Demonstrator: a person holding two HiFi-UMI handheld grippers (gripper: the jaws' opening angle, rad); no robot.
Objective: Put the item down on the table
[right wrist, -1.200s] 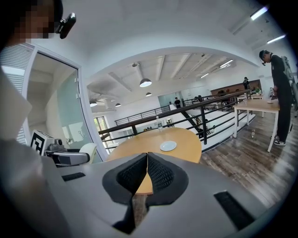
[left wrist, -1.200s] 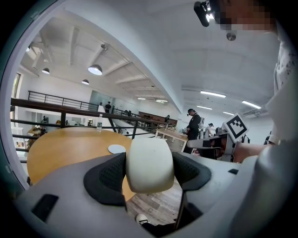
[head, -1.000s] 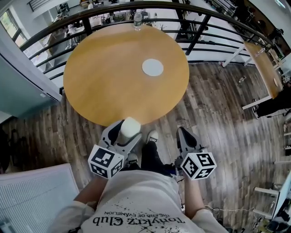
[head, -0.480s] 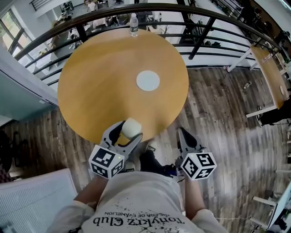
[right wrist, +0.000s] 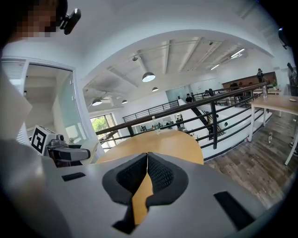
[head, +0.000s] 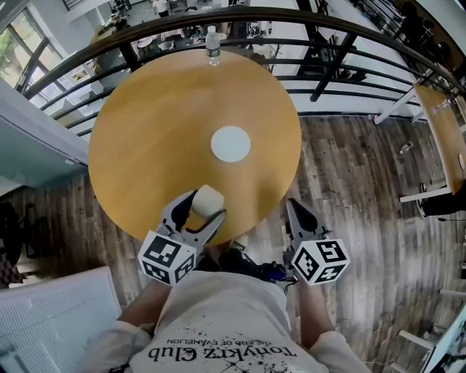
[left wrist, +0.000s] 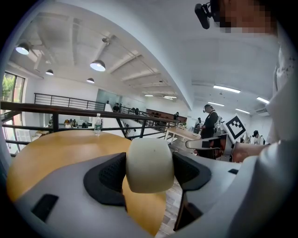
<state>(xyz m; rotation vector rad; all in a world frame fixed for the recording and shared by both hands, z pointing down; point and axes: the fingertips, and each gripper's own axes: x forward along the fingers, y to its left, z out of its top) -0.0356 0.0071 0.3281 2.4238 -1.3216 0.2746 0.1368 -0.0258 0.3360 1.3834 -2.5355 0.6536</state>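
Observation:
My left gripper (head: 201, 206) is shut on a cream-white cup (head: 207, 200), held above the near edge of the round wooden table (head: 145, 131). In the left gripper view the cup (left wrist: 150, 164) fills the gap between the two black pads, with my left gripper (left wrist: 150, 173) clamped on its sides. My right gripper (head: 298, 217) hangs just off the table's near right edge, over the floor. Its jaws meet with nothing between them in the right gripper view, where my right gripper (right wrist: 147, 173) points toward the table (right wrist: 163, 142).
A white round coaster (head: 231, 143) lies near the table's middle. A clear water bottle (head: 212, 44) stands at the far edge, by a black railing (head: 306, 22). Wooden floor (head: 364, 175) lies to the right, with another table (head: 444, 131) at the far right.
The table has drawn closer under both grippers. My left gripper, still holding the cup, now sits over the table's near edge instead of short of it.

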